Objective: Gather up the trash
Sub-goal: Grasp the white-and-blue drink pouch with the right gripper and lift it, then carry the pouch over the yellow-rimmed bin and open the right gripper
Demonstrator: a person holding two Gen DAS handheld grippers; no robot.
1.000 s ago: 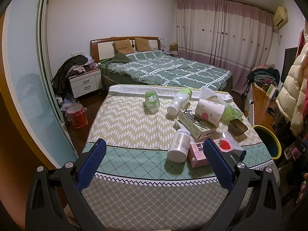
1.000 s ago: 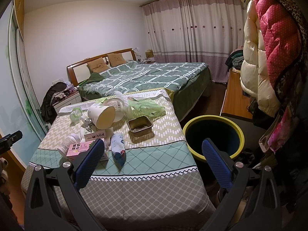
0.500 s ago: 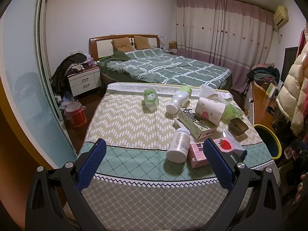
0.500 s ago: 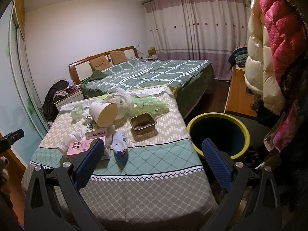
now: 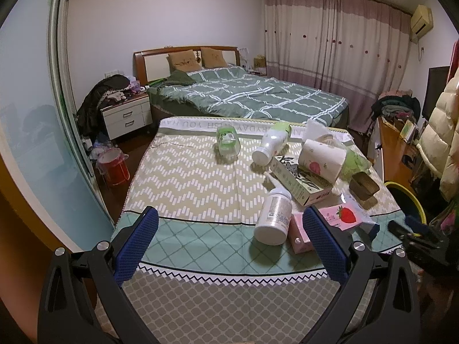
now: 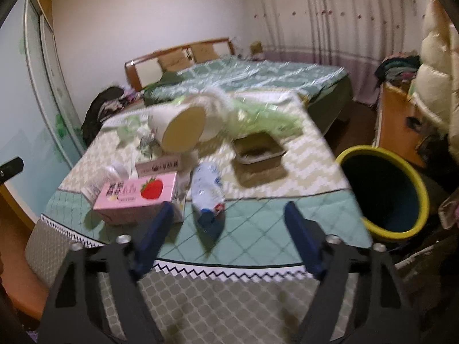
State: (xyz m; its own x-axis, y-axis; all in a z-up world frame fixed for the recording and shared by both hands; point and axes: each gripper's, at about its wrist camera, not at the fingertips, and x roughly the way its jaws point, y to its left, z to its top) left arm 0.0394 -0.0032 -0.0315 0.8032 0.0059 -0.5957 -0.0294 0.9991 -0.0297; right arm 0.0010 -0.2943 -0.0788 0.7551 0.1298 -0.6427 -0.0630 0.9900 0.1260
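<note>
Trash lies on a cloth-covered table (image 5: pixel 186 183): a white bottle (image 5: pixel 274 218), a pink strawberry carton (image 5: pixel 338 220) (image 6: pixel 137 195), a paper cup (image 5: pixel 321 160) (image 6: pixel 180 129), a green box (image 5: pixel 298 183), a green jar (image 5: pixel 226 140), a blue-white pouch (image 6: pixel 208 192) and a small metal tray (image 6: pixel 258 149). My left gripper (image 5: pixel 229 246) is open and empty over the table's near edge. My right gripper (image 6: pixel 229 235) is open and empty, just in front of the pouch. A yellow-rimmed bin (image 6: pixel 384 192) stands right of the table.
A bed (image 5: pixel 246 97) lies behind the table. A nightstand (image 5: pixel 126 117) and a red bucket (image 5: pixel 113 167) stand at the left by a sliding glass door. A wooden desk (image 5: pixel 396 154) and hanging coats (image 6: pixel 436 80) are at the right.
The right gripper has moved forward and down toward the table, so the pouch and carton look much closer; its view is blurred by motion. The left gripper moved only slightly.
</note>
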